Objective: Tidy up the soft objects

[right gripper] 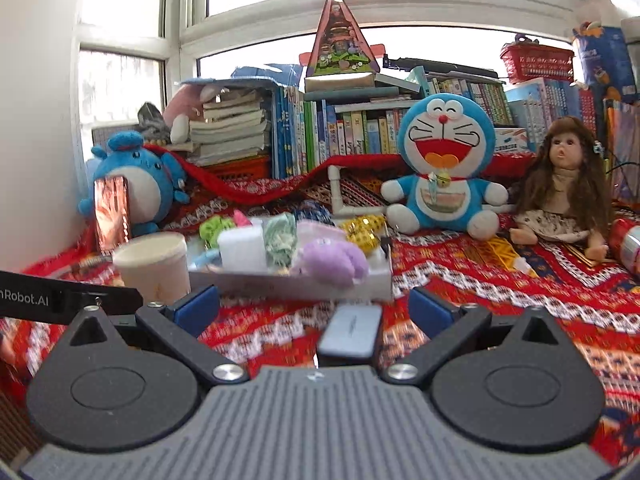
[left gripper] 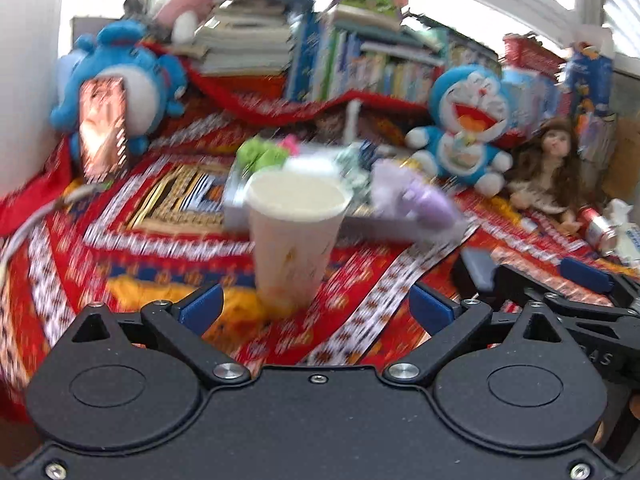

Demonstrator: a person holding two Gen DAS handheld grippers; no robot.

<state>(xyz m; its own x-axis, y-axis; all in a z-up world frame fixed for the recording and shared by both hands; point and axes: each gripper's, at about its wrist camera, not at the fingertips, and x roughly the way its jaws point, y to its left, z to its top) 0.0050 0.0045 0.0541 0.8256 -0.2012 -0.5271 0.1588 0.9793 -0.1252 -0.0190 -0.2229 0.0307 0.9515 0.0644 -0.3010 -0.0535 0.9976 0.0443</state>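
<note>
A white tray (right gripper: 288,284) lies on the patterned cloth and holds soft items: a purple plush (right gripper: 332,260), a white sponge block (right gripper: 242,250), a mint cloth piece (right gripper: 280,236) and a green fuzzy piece (right gripper: 214,228). A white paper cup (left gripper: 296,236) stands just ahead of my left gripper (left gripper: 316,304), which is open and empty. The tray (left gripper: 236,212) and purple plush (left gripper: 424,204) lie behind the cup. My right gripper (right gripper: 314,306) is open and empty, a little short of the tray. The cup (right gripper: 154,264) shows to its left.
A blue Doraemon plush (right gripper: 440,168), a long-haired doll (right gripper: 564,184) and a blue whale plush (right gripper: 136,176) sit at the back before stacked books (right gripper: 236,128). A grey flat device (right gripper: 352,330) lies between my right fingers. A can (left gripper: 598,228) lies at the right.
</note>
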